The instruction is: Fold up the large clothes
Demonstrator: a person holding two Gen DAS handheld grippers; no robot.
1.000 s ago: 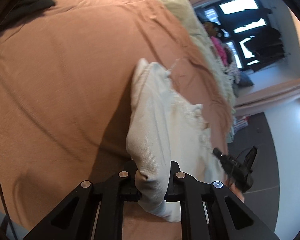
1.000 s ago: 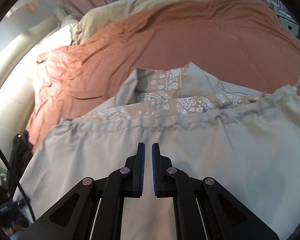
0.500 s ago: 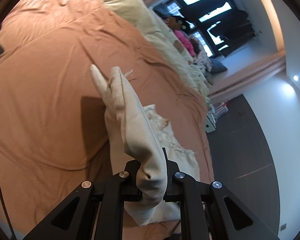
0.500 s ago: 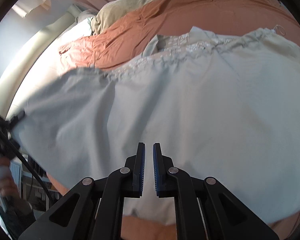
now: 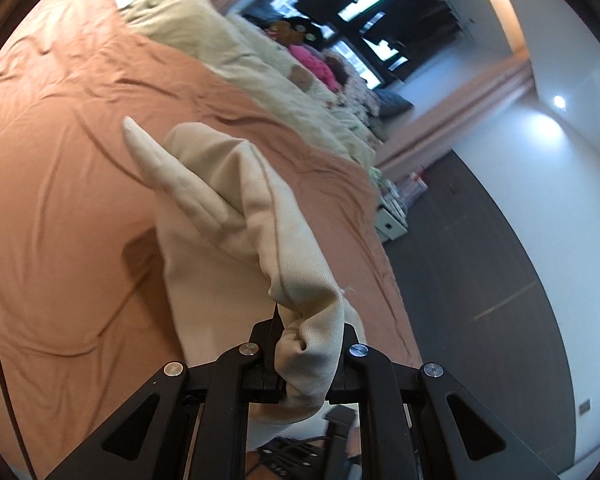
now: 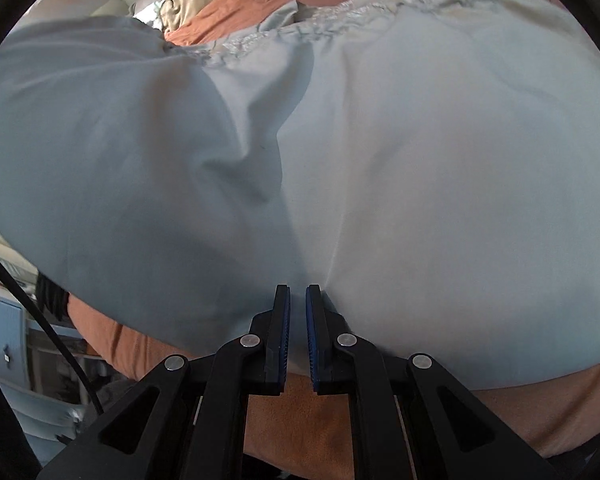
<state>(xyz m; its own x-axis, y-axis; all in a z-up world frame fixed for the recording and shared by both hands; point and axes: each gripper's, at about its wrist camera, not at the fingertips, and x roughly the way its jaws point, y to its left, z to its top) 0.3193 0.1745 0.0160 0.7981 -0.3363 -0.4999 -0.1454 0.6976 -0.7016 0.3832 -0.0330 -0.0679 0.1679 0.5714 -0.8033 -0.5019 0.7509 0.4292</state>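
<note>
The bunched cream garment (image 5: 260, 240) hides the left hand-held gripper (image 5: 308, 344) pads. The small clutter (image 5: 396, 200) at three o'clock is perhaps boxes.

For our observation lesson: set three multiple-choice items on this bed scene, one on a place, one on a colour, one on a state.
1. Where does the pale garment lie?
A. on the bed
B. on the floor
C. on a chair

2. What colour is the bedspread?
A. blue
B. rust orange
C. black

3. How is the left claw?
A. wide open, empty
B. shut on cloth
C. out of view

Answers:
1 A, the garment spreads over the bedspread in the right view.
2 B, orange fabric covers the bed in both views.
3 B, a bunched fold sits pinched between its fingers.
</note>
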